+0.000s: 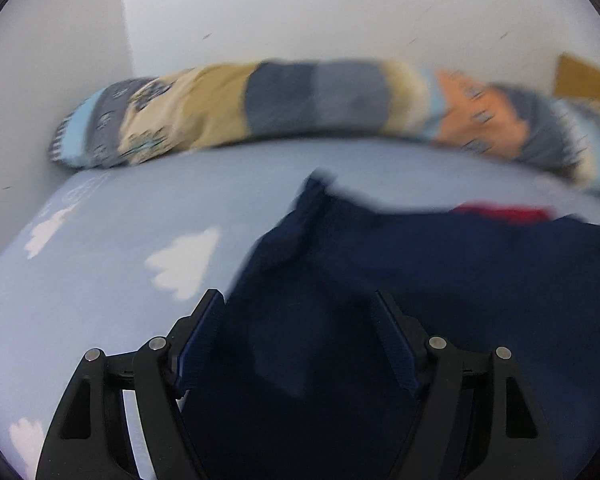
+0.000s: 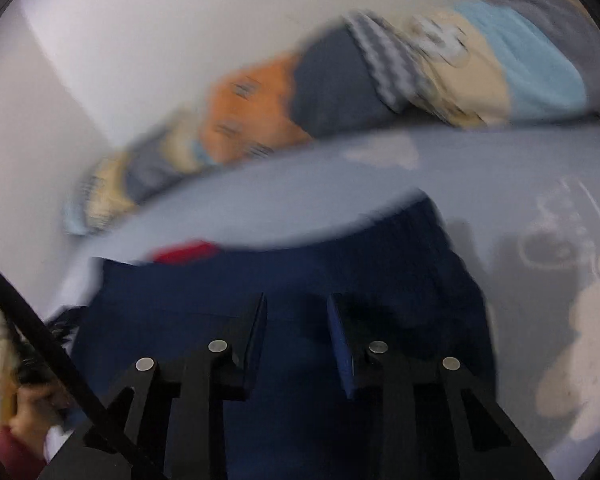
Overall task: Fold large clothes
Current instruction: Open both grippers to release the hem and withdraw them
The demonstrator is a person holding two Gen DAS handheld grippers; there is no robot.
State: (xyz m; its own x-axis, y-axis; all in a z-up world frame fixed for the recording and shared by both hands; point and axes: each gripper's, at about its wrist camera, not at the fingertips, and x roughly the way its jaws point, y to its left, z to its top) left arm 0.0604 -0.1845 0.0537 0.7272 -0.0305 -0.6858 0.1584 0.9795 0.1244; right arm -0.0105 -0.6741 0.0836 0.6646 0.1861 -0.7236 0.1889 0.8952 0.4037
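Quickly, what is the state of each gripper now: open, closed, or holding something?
Left gripper: jaws open wide over the navy garment, gripping nothing.
Right gripper: jaws partly open above the same garment, not pinching it.

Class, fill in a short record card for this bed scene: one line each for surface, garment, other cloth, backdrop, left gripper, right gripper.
surface: pale blue bedsheet with white cloud prints
garment: navy garment spread on the sheet
other cloth: red item at the garment's far edge
backdrop: long patchwork bolster against the white wall
left gripper: jaws wide apart over the navy fabric
right gripper: jaws narrowly apart above the fabric; pictures blurred
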